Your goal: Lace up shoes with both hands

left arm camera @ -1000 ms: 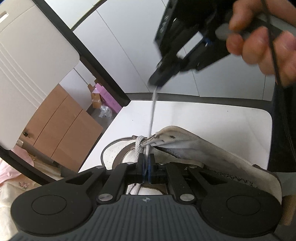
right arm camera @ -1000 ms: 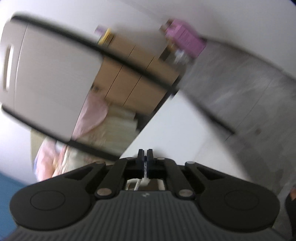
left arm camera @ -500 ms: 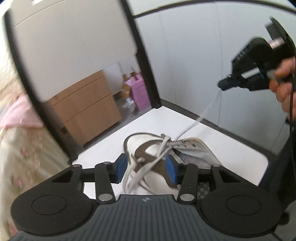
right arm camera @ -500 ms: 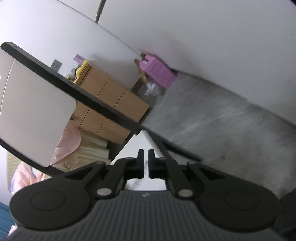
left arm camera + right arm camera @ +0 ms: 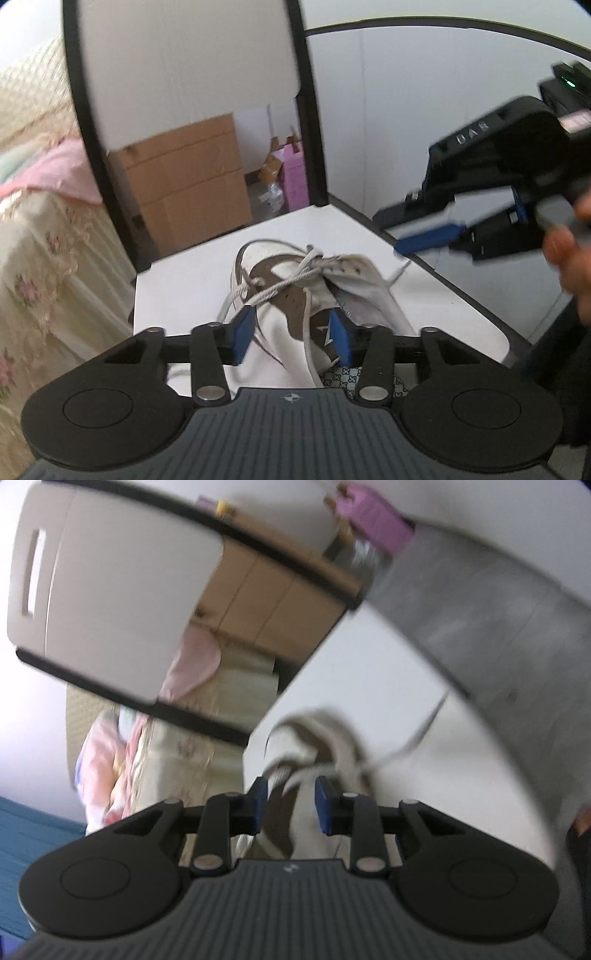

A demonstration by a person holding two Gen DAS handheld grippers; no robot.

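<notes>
Left tongs (image 5: 291,334) parted, closing; right tongs (image 5: 290,801) opening, seemingly empty; shoe (image 5: 295,280) below, laces (image 5: 291,278) loose

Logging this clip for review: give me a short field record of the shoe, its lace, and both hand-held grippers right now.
shoe: white and brown sneaker lying on the white table
lace: partly threaded, crossed over the tongue; loose end trailing on the table
left hand-held gripper: open, nothing pinched, jaws just closing a little
right hand-held gripper: open, jaws just opening, lace released
view quality: right wrist view blurred
</notes>
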